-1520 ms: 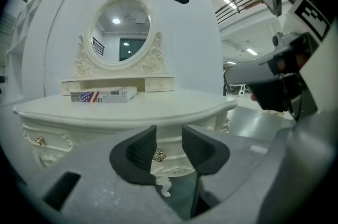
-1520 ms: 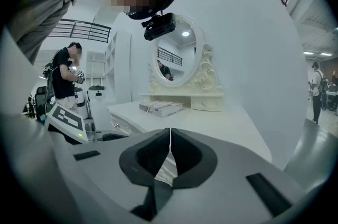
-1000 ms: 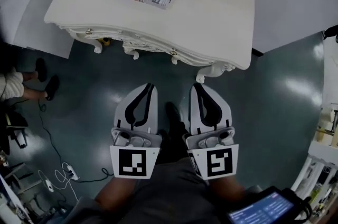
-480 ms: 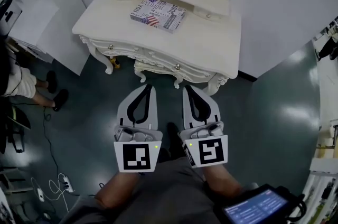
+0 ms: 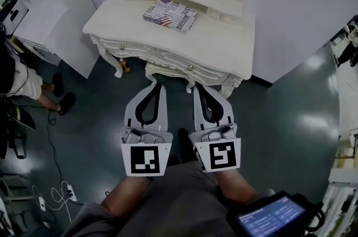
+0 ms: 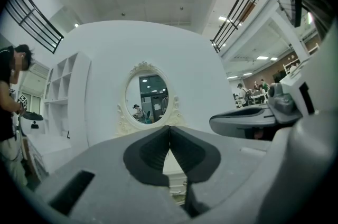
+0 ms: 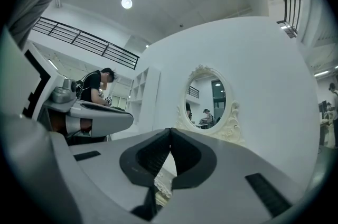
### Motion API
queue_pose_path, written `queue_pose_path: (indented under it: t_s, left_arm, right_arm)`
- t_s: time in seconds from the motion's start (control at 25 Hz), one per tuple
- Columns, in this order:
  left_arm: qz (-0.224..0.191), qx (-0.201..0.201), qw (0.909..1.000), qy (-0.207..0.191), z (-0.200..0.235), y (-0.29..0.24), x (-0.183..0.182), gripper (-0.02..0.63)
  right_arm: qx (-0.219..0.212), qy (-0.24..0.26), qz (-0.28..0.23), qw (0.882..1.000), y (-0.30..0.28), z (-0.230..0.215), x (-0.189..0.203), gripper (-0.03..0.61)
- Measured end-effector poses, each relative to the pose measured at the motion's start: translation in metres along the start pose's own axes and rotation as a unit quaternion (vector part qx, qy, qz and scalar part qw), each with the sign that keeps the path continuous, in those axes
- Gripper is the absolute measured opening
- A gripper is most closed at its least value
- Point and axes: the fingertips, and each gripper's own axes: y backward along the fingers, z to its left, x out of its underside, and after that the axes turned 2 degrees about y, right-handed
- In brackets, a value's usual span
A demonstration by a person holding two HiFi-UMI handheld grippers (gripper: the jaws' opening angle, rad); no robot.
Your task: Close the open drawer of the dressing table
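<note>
Both tongs are shut tight and hold nothing: the left gripper (image 5: 155, 86) and right gripper (image 5: 199, 87) hang side by side, tips just short of the dressing table (image 5: 226, 34). Its middle drawer (image 5: 168, 67) lies directly ahead of them; how far out it stands I cannot tell. As I judge it, an off-centre push could skew and jam the drawer. The closed tips could also slip off the small knob (image 5: 190, 68).

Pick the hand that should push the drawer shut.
Right, probably. The right tongs, shut and empty, point just below the knob of the drawer; the left tongs, also shut and empty, aim nearer its left corner.
</note>
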Motion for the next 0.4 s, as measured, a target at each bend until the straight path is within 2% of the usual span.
queue_pose_path:
  t_s: [0.16,0.4]
  left_arm:
    - [0.003,0.004,1.0000,-0.008,-0.0004,-0.0004,0.0016,0.017]
    - [0.002,-0.001,1.0000,0.010,0.0033,-0.0048,0.0055,0.017]
  right_arm:
    - [0.000,0.002,0.002,1.000,-0.0008,0.0009,0.0010,0.014]
    - [-0.001,0.007,-0.001,1.000,-0.0070,0.0007,0.0029,0.014]
